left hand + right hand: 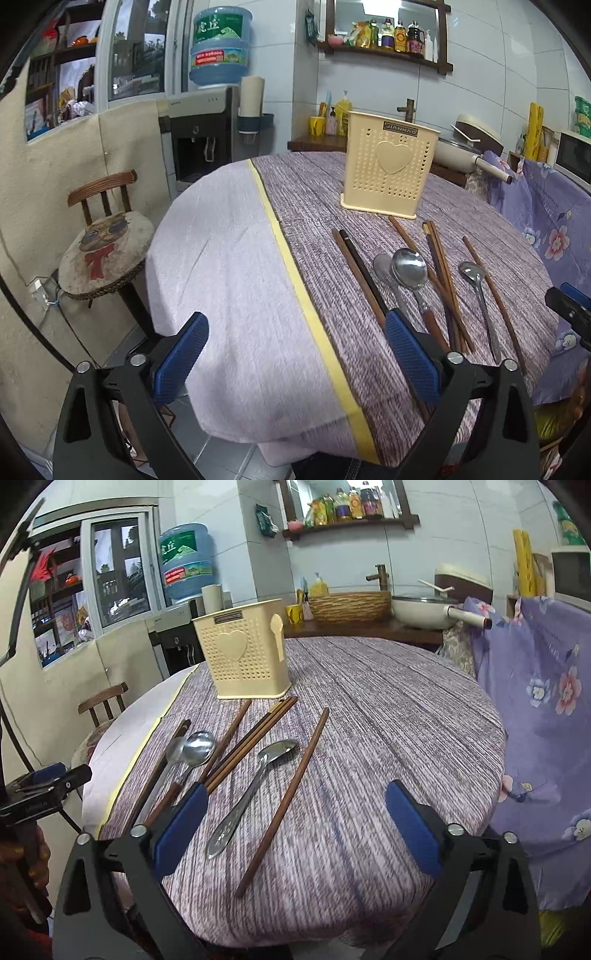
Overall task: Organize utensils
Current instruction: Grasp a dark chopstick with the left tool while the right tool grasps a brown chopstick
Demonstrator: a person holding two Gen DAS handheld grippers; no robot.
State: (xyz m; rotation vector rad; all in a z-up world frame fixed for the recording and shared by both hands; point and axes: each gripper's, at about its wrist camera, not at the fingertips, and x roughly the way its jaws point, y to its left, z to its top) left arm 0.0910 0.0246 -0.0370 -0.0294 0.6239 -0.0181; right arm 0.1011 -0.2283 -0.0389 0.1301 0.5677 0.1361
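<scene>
On table – cream holder point(246, 656) upright, contents unseen | chopsticks point(255, 738), spoons point(255, 794) beside | both grippers agape

We count 3 spoons point(242, 794), 7 chopsticks point(286, 795) and 1 cream holder point(247, 657) on the table point(388, 738).

Both grippers hung level and held nothing. The left gripper point(297, 354) had its blue-padded fingers point(412, 356) spread wide apart. The right gripper point(297, 829) was likewise spread wide, its fingers point(181, 829) gripping nothing.
</scene>
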